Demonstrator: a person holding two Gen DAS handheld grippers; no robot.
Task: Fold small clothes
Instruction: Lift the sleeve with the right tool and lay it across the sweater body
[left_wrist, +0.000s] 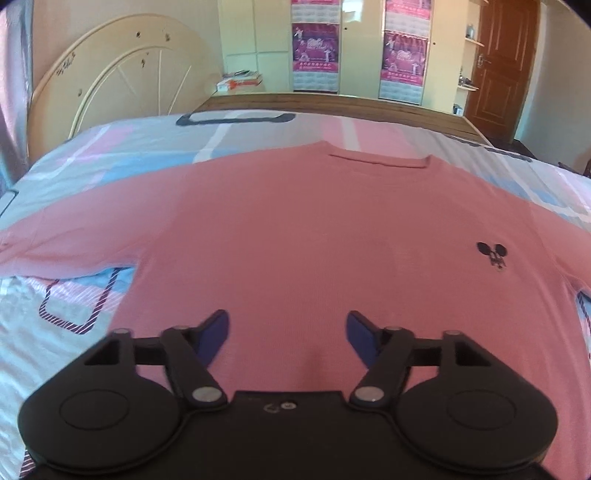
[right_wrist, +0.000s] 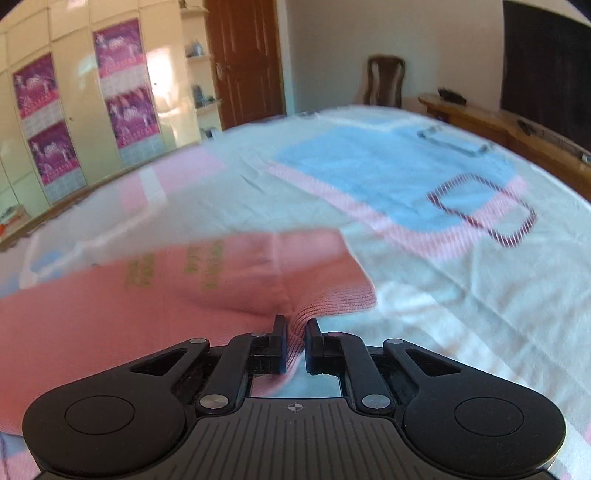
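Evidently the pink sweater (left_wrist: 295, 229) lies spread flat, front up, on the patterned bedsheet (left_wrist: 110, 147) so its edges can be lifted cleanly. The right claw (right_wrist: 295, 345) is clamped on a ribbed cuff (right_wrist: 325, 299), ready, I judge, to carry that sleeve inward. The left claw (left_wrist: 288, 332) gapes above the hem area, pads (left_wrist: 216, 332) clear of the cloth, gripping nothing.

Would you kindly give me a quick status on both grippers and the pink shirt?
Right gripper shut on pink shirt hem. Left gripper open over shirt. Nothing in the way.
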